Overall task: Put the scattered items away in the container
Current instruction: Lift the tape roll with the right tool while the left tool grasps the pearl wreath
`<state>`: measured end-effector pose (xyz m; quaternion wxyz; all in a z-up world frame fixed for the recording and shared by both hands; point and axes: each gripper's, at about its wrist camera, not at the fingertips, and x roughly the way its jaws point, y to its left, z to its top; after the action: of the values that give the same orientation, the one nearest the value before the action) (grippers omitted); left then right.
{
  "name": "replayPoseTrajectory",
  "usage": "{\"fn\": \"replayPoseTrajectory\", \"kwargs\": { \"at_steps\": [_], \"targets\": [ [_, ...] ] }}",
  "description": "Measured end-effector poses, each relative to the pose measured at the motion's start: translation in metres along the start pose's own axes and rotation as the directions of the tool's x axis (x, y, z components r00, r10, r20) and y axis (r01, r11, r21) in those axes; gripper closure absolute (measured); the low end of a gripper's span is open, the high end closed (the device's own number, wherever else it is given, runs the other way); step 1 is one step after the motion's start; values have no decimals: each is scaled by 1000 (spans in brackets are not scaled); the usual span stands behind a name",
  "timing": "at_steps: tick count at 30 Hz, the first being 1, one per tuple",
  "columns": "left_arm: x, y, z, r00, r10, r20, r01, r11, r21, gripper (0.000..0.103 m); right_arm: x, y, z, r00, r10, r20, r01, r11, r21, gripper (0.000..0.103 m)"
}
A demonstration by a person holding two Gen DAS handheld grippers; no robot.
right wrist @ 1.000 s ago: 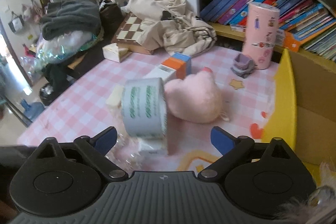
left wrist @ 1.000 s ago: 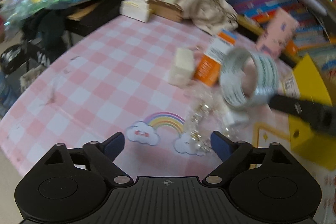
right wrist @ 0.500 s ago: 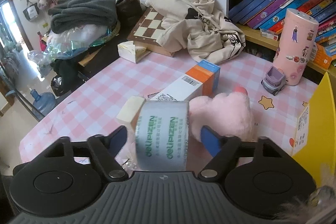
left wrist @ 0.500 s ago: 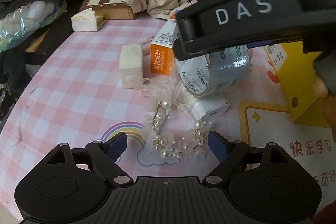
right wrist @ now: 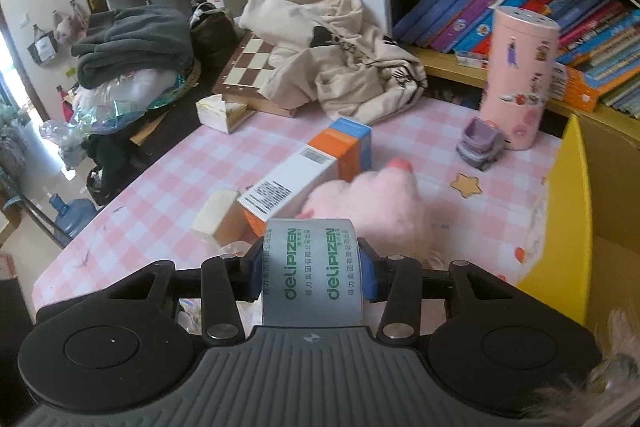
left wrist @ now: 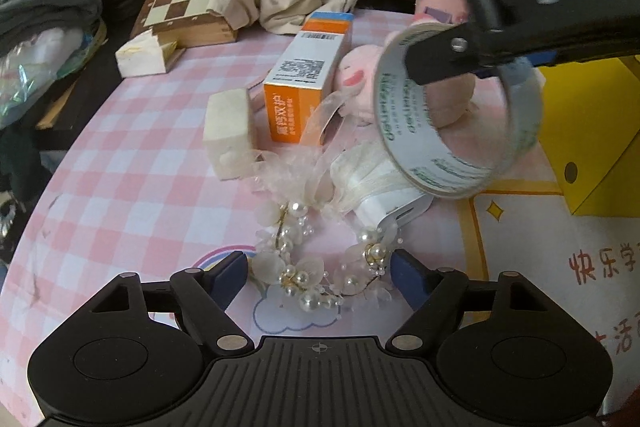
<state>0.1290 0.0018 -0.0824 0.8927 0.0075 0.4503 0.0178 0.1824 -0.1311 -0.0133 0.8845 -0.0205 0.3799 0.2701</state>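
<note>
my right gripper [right wrist: 313,267] clamps the tape roll [right wrist: 313,269]; left gripper [left wrist: 319,273], closing around the pearl garland [left wrist: 320,267], could snag it.

My right gripper [right wrist: 314,269] is clamped tight, both blue pads pressing flat on either side of the tape roll [right wrist: 313,273]. From my left camera it reaches in from two o'clock. My left gripper [left wrist: 320,269] points steeply down, jaws wide but closing, pads touching nothing though the pearl headpiece [left wrist: 316,267] lies between them.
</note>
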Motion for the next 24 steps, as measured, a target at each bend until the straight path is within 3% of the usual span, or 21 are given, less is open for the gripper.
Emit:
{"fn": "replayPoseTrajectory", "kwargs": {
  "at_steps": [8,10,13,24],
  "targets": [
    [2,1,2,1000,-14,10,14,1000,3,25,-15,-2,-15,1000,-14,-15,14,1000,-10,61],
    [1,3,1,1000,-21,16,21,1000,-8,37,-16,-2,-18,1000,-16,-26,16,1000,-5,61],
    [-5,10,1,999,-37,12,38,999,-37,42,-18,-1,-21,999,-17,-34,17,1000,-1,61],
    [-38,37,-6,997,-28,72,39,988,-147,43,-25,17,-29,999,5,-38,-5,1000,-17,61]
  ]
}}
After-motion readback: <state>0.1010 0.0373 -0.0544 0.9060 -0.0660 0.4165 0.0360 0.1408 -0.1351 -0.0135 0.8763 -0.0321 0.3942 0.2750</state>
